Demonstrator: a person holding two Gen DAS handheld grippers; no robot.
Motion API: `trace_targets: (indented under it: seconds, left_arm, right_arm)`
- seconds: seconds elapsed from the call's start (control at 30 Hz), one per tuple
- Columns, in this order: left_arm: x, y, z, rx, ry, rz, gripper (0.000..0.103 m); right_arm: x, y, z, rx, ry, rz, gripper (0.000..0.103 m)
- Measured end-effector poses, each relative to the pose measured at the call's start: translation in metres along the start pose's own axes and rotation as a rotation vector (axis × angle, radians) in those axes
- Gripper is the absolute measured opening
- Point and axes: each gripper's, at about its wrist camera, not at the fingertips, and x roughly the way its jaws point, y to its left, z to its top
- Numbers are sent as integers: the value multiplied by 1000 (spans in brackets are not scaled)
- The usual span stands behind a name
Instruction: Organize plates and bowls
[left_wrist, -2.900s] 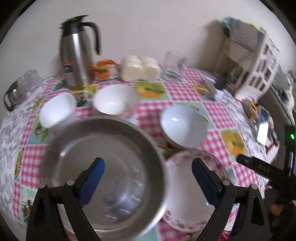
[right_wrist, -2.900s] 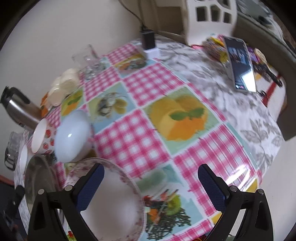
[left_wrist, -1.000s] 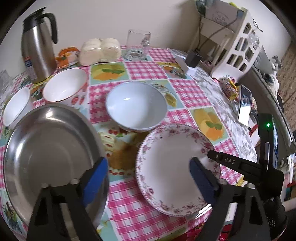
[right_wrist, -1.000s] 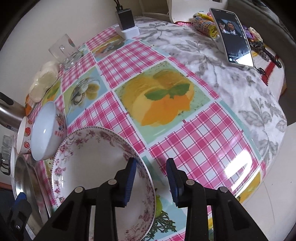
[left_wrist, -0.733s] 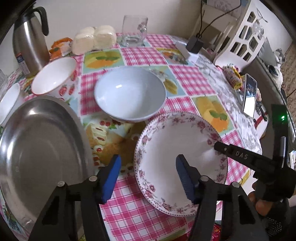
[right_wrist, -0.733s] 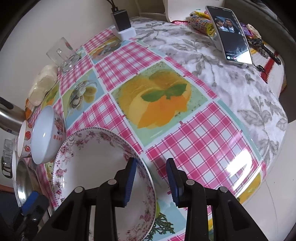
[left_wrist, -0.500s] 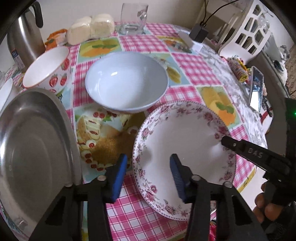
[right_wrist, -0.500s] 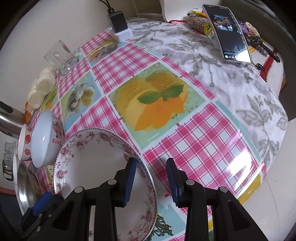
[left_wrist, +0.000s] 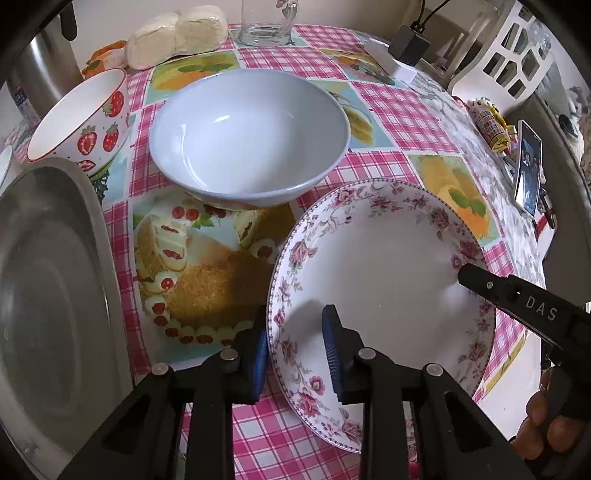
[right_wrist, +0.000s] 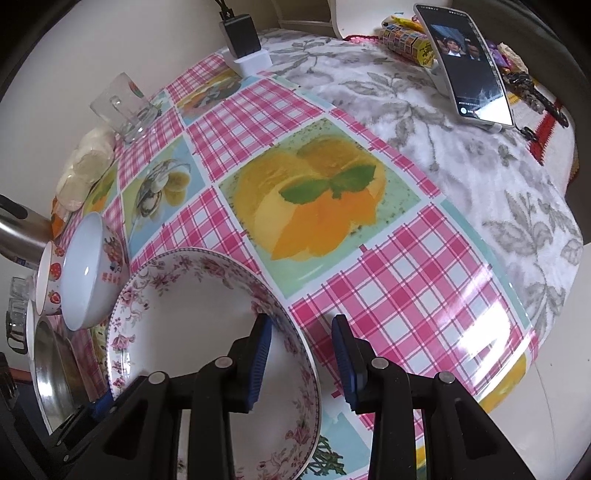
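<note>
A white plate with a pink floral rim (left_wrist: 380, 258) lies on the checked tablecloth; it also shows in the right wrist view (right_wrist: 192, 325). My left gripper (left_wrist: 295, 350) is shut on the plate's near-left rim, one finger under and one inside. My right gripper (right_wrist: 301, 362) is shut on the plate's right rim; its black body shows in the left wrist view (left_wrist: 524, 306). A plain white bowl (left_wrist: 247, 133) sits behind the plate, a strawberry bowl (left_wrist: 81, 122) to its left. A large steel basin (left_wrist: 48, 288) is at far left.
A glass mug (left_wrist: 266, 18), wrapped buns (left_wrist: 177, 33) and a steel thermos (left_wrist: 40, 70) stand at the back. A phone (right_wrist: 465, 62), charger (right_wrist: 243, 44) and snack pack (right_wrist: 406, 37) lie on the grey floral cloth at right. The table edge is near right.
The left gripper moved right from over the steel basin to the plate and closed on its rim. The right gripper closed on the opposite rim earlier and has held there.
</note>
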Motion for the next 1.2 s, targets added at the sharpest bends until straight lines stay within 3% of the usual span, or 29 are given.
trace_targets:
  seconds: [0.43,0.53,0.6,1.2]
  left_arm:
    - [1,5,-1,-25,-21,-47,26]
    - [-1,6,-2,-31,-26,-51,24]
    - [-3,7,-3,-33,-31,-58,24]
    - [-20,4,0,-33,-78,-106,24]
  right_arm:
    - [2,4,-2,-14,-14,21,37]
    - [1,0,-1,-1,-20,76,25]
    - [-1,-4,-1,0,-23,88,23]
    - [-22,-13,1,-40,-67,144,19]
